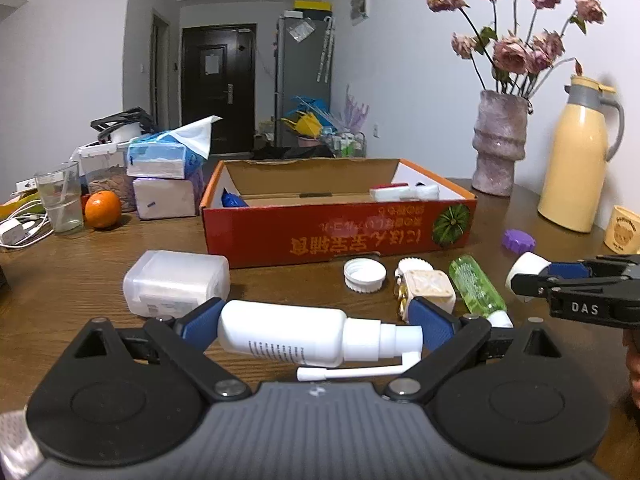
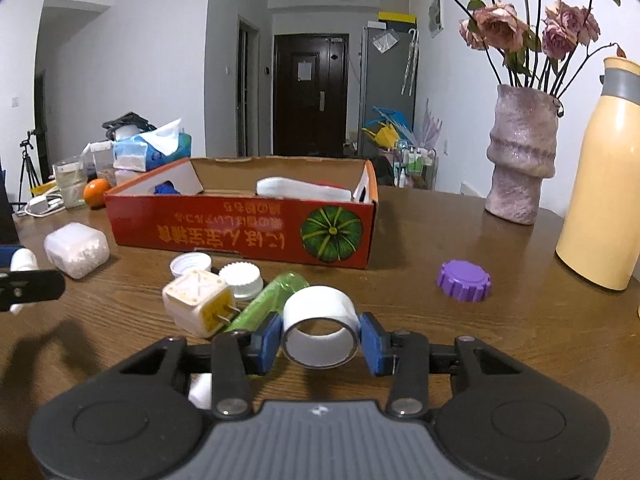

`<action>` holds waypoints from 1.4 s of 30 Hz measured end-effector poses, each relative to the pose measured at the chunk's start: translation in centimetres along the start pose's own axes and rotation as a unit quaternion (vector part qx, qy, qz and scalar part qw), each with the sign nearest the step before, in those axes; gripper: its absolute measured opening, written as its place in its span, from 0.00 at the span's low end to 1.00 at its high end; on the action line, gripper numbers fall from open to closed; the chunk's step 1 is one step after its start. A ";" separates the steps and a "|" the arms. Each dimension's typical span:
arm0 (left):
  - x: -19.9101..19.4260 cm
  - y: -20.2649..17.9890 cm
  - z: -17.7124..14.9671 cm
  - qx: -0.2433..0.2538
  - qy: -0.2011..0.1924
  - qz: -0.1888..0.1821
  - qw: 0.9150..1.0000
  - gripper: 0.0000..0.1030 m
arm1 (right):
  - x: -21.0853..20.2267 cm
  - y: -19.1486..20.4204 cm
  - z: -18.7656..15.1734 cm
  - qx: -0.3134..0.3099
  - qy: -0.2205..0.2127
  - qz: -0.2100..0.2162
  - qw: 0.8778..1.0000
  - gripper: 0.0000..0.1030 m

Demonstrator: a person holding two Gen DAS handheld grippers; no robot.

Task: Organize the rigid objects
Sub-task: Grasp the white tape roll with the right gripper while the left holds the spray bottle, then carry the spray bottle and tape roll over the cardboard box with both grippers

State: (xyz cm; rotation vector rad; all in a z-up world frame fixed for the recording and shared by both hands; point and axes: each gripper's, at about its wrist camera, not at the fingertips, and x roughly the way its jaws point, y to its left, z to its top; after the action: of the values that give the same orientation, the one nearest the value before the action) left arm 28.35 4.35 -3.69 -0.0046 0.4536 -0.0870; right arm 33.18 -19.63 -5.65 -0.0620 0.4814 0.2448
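Lower centre of the left wrist view: left gripper (image 1: 318, 330) clamped end to end on a white spray bottle (image 1: 288, 334), held crosswise with the nozzle arm hanging below, probably so it drops flat into the box (image 1: 340, 228) at frame centre. Lower centre of the right wrist view: right gripper (image 2: 319, 338) pinching a tape roll (image 2: 320, 326) across its sides, hole toward the lens. Still on the table (image 2: 480, 352): plug (image 2: 196, 304), green bottle (image 2: 268, 300), purple cap (image 2: 464, 280). Seen only from the right: plug prongs. Seen only from the left: the bottle's printed label (too small to read).
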 end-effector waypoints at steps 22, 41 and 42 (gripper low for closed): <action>1.8 -0.6 6.6 -0.040 -0.050 0.031 0.997 0.96 | -1.1 1.4 7.0 0.004 -0.088 0.028 0.996 0.40; 8.2 0.2 11.3 -0.069 -0.065 0.068 0.993 0.96 | 5.2 1.1 11.6 0.038 -0.091 0.043 0.994 0.40; 8.6 0.3 11.5 -0.070 -0.065 0.071 0.993 0.96 | 5.5 1.1 11.8 0.039 -0.090 0.043 0.994 0.40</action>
State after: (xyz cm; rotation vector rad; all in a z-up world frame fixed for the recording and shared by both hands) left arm 41.12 3.76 2.85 -0.1159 0.3284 0.0850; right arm 43.00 -15.94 2.25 0.0565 0.3146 0.3134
